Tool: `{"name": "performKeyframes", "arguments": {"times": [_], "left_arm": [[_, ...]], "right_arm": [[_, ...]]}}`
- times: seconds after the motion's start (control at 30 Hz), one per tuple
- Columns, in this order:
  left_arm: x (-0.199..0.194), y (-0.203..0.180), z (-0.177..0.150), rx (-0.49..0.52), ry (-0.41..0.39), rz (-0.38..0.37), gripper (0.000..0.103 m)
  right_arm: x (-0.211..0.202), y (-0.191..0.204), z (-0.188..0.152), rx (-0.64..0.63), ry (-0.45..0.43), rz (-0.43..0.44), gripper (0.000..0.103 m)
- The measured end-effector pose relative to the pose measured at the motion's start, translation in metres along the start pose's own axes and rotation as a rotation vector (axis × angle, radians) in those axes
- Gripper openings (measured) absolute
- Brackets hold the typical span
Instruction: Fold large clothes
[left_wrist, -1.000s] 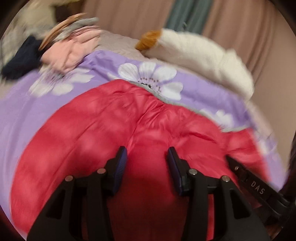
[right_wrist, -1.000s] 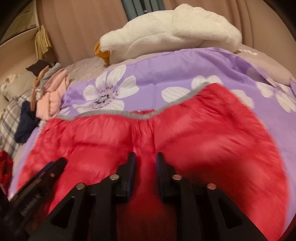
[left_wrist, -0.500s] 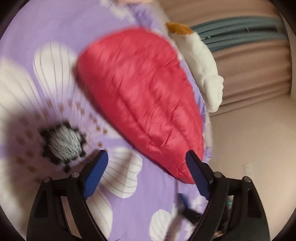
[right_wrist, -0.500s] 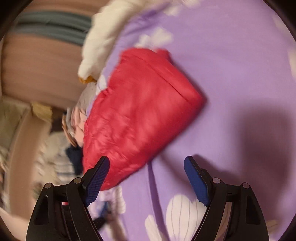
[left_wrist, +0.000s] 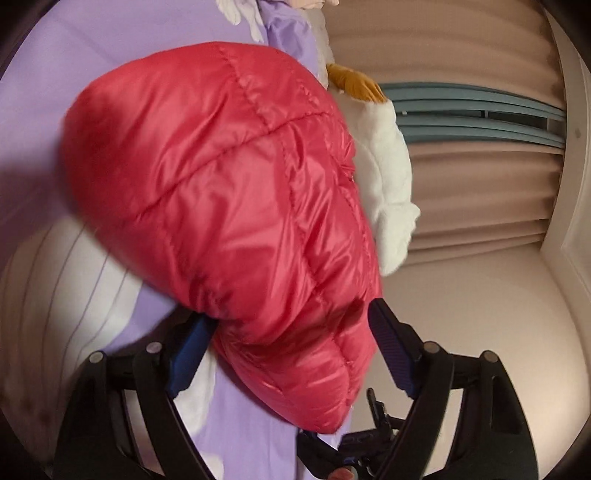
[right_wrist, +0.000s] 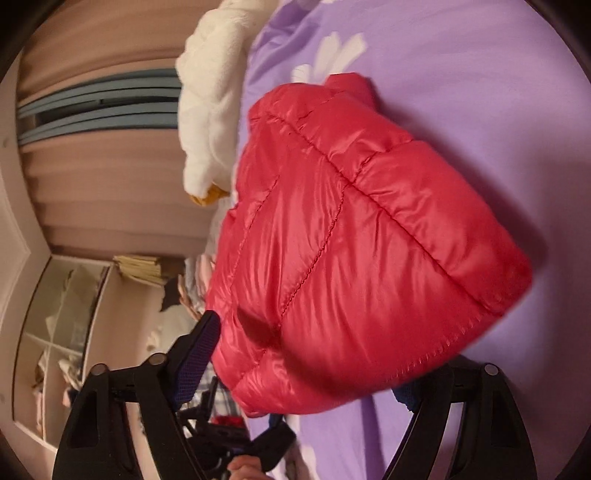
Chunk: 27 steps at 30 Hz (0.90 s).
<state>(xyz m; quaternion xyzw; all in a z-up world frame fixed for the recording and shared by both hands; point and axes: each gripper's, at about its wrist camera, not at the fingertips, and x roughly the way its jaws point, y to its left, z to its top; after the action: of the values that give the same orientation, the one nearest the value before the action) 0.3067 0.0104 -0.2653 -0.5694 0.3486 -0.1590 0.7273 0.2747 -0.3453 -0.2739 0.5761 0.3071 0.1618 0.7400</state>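
**Status: folded jacket sits between both sets of jaws**

Task item: red quilted shiny puffer jacket (left_wrist: 229, 192), folded into a thick puffy bundle. It lies on the purple bedspread with big white flower print (left_wrist: 37, 92).

Left gripper (left_wrist: 291, 314):
- Jaws stand wide and have just been closing in a bit.
- The near end of the jacket bundle fills the gap between them.
- Red fabric bulges over one blue pad and partly hides it.
- The other pad sits right at the bundle's edge.
- Can't tell whether the pads actually press on the fabric or only straddle it.

Right gripper (right_wrist: 306, 354):
- Same picture from the bundle's other side: jaws wide and just been closing slightly, jacket between them.
- One blue pad is just beside the jacket's edge, and a dark shadow falls on the fabric next to it.
- The other finger is mostly buried under the stitched hem.
- Clamped or not: can't tell.

Both wrist views are rolled, so the bed runs up the frame instead of across it.

Surroundings:
- White fluffy plush goose with orange beak (left_wrist: 388, 177), on the bed just beyond the jacket.
- Beige pleated curtain (left_wrist: 480, 184) behind the goose.
- Loose pile of pinkish and dark clothes (right_wrist: 192, 288), past the jacket in the right wrist view, partly hidden by it.
- A person's fingertips show at the bottom edge of both views, blurred.
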Motion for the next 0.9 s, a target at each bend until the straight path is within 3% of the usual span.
{"name": "performKeyframes", "arguments": {"times": [0.03, 0.1, 0.2, 0.27, 0.4, 0.57, 0.8, 0.9], "left_arm": [[0.005, 0.000, -0.001, 0.015, -0.029, 0.064, 0.070], [0.011, -0.005, -0.007, 0.078, -0.067, 0.129, 0.057], [0.021, -0.011, -0.007, 0.135, -0.111, 0.200, 0.040], [0.020, -0.011, -0.011, 0.143, -0.126, 0.219, 0.031], [-0.002, -0.016, -0.020, 0.108, -0.133, 0.249, 0.016], [-0.032, -0.031, -0.042, 0.185, -0.135, 0.324, 0.013], [-0.095, -0.025, -0.121, 0.192, -0.049, 0.272, 0.013], [-0.115, -0.025, -0.165, 0.290, 0.002, 0.304, 0.014]], "right_arm": [[0.006, 0.002, 0.002, -0.022, -0.013, -0.040, 0.073], [0.006, -0.004, 0.005, -0.054, -0.029, -0.076, 0.044], [0.007, -0.006, 0.005, -0.080, -0.056, -0.061, 0.029], [0.004, -0.003, 0.001, -0.106, -0.051, -0.049, 0.026], [-0.009, -0.010, 0.002, -0.031, 0.038, 0.025, 0.023], [-0.046, 0.000, -0.020, -0.111, 0.076, 0.008, 0.022], [-0.131, -0.004, -0.043, -0.194, 0.149, -0.021, 0.022], [-0.165, -0.002, -0.053, -0.278, 0.151, -0.092, 0.022]]}}
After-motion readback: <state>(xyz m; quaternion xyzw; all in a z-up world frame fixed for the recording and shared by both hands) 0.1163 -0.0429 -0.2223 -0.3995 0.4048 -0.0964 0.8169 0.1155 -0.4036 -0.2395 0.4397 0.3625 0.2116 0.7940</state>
